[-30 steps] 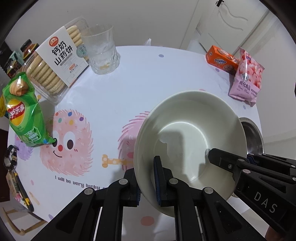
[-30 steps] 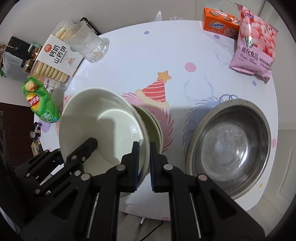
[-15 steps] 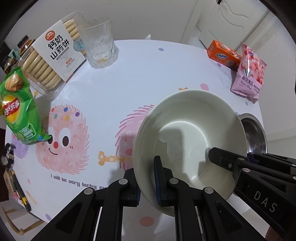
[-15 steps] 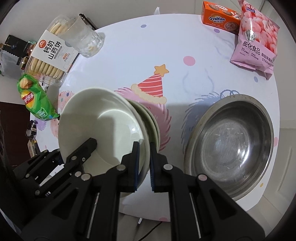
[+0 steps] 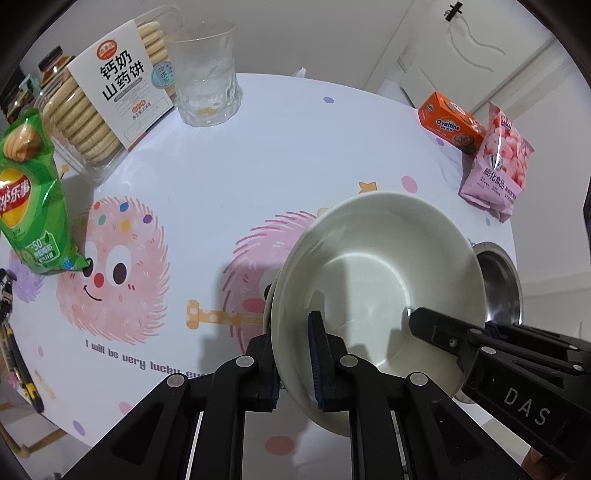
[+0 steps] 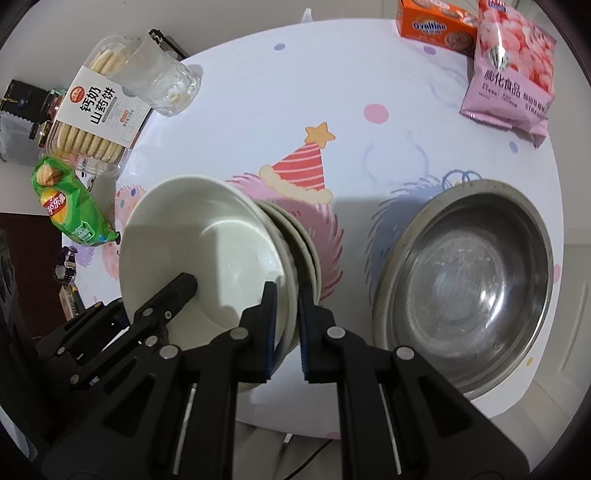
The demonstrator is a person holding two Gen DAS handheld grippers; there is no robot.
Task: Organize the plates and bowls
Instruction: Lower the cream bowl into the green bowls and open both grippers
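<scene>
A white bowl (image 5: 376, 273) hangs tilted over the table, held at opposite sides of its rim. My left gripper (image 5: 293, 350) has its pads on the near-left rim, and its jaws are just starting to open. My right gripper (image 6: 285, 306) is shut on the near-right rim (image 6: 288, 295). Its black finger (image 5: 436, 325) reaches inside the bowl in the left wrist view. Under the bowl (image 6: 207, 254) lies a stack of pale dishes (image 6: 306, 243). I cannot tell whether the bowl touches it.
A big steel bowl (image 6: 465, 280) stands right of the stack. A glass (image 5: 205, 74), a biscuit box (image 5: 107, 96) and a green chip bag (image 5: 29, 206) sit at the far left. An orange box (image 6: 436, 22) and a pink bag (image 6: 513, 70) lie at the far right.
Both grippers keep their hold on the bowl's rim. The bowl has settled a little towards the stack, whose edge now shows under it in the left wrist view.
</scene>
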